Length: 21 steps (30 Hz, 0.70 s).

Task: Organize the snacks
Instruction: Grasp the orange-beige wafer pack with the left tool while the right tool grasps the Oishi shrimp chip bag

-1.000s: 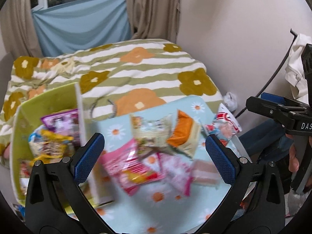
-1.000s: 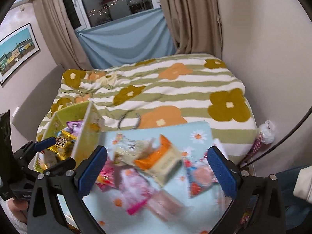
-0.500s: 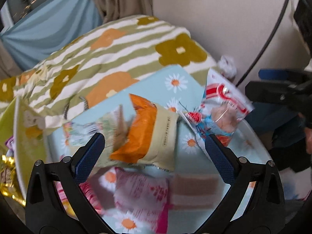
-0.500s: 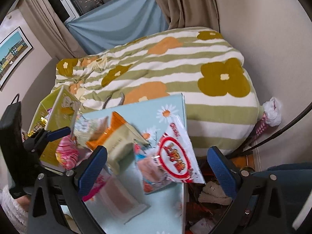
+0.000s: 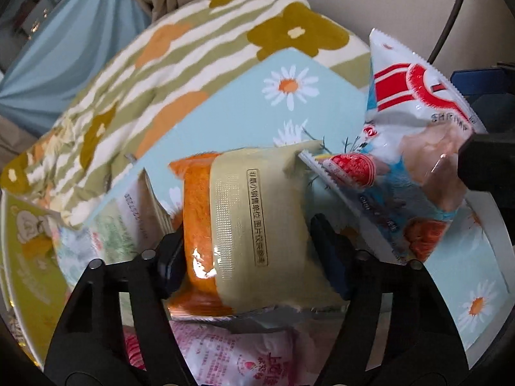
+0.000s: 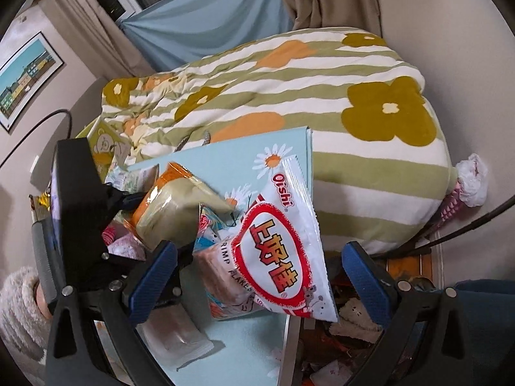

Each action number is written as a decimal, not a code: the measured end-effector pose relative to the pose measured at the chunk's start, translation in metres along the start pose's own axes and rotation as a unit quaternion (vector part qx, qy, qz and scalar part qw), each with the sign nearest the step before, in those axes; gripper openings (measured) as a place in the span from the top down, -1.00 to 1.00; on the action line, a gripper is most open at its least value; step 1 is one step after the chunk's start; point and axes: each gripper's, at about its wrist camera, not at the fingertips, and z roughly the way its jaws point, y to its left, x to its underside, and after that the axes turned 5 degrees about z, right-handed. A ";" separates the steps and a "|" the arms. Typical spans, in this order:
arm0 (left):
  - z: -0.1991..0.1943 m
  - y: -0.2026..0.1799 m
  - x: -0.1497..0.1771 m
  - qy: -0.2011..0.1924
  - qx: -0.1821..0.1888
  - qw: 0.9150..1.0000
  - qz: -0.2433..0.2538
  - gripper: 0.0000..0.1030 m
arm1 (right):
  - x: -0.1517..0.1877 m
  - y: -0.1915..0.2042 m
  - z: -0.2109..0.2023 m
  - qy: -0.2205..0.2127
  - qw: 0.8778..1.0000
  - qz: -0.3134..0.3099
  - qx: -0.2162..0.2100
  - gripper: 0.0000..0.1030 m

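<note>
The left gripper (image 5: 248, 251) points steeply down over a daisy-print board (image 5: 244, 96) that lies on a bed with a striped flower quilt (image 5: 180, 51). Its jaws are closing, and a cream and orange packet (image 5: 244, 225) sits between them, with the blue pads touching both of its sides. Beyond the left jaw lies a pale green packet (image 5: 125, 222), partly under the cream one. Further out on that side stands the wall of a yellow-green box (image 5: 29, 257). Below the jaws, nearest the camera, a pink packet (image 5: 231, 357) shows under the cream one. Beyond the right jaw a white and red shrimp bag (image 5: 415, 122) leans up from the board.

The right gripper (image 6: 254, 276) has its jaws spread wide. The shrimp bag (image 6: 283, 257) lies between them, nearer the left pad, and neither pad touches it. The bag hangs partly over the board's (image 6: 225, 157) edge. Just past the left jaw are the cream packet (image 6: 173, 212) and the left gripper (image 6: 128, 206) holding it. Near the camera, under the left jaw, a clear-wrapped pinkish packet (image 6: 180, 337) lies flat on the board. A fluffy white sleeve (image 6: 16, 308) shows at the far left edge.
</note>
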 end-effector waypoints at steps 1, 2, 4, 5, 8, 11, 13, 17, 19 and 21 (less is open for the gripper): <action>0.000 0.000 0.001 0.000 0.000 1.000 -0.002 -0.29 | 0.001 0.000 0.003 0.003 1.000 -0.003 -0.001 -0.99; 0.000 0.001 0.001 -0.001 0.000 1.000 -0.001 -0.27 | 0.001 0.000 0.004 0.004 1.000 -0.006 -0.001 -0.99; -0.001 0.000 0.002 -0.001 0.000 1.000 -0.002 -0.25 | 0.001 0.001 0.008 0.007 1.000 -0.012 -0.003 -0.99; -0.002 0.000 0.003 0.000 0.001 1.000 -0.004 -0.24 | 0.001 0.001 0.009 0.008 1.000 -0.014 -0.004 -0.99; -0.005 0.003 0.005 0.004 0.004 1.000 -0.012 -0.24 | 0.002 0.003 0.014 0.011 1.000 -0.025 -0.006 -0.99; -0.010 0.008 0.008 0.004 0.002 1.000 -0.025 -0.24 | 0.003 0.005 0.019 0.018 0.999 -0.036 -0.002 -0.99; -0.015 0.013 0.011 0.002 0.002 0.999 -0.039 -0.24 | 0.002 0.005 0.023 0.023 0.999 -0.040 -0.003 -0.99; -0.025 0.021 0.017 -0.002 0.002 0.998 -0.063 -0.24 | 0.001 0.007 0.029 0.029 0.998 -0.049 -0.004 -0.99; -0.028 0.023 0.020 -0.004 0.003 0.997 -0.071 -0.24 | 0.001 0.008 0.033 0.031 0.998 -0.052 -0.003 -0.98; -0.031 0.022 0.021 -0.005 0.003 0.997 -0.075 -0.24 | 0.002 0.011 0.034 0.033 0.998 -0.058 -0.004 -0.91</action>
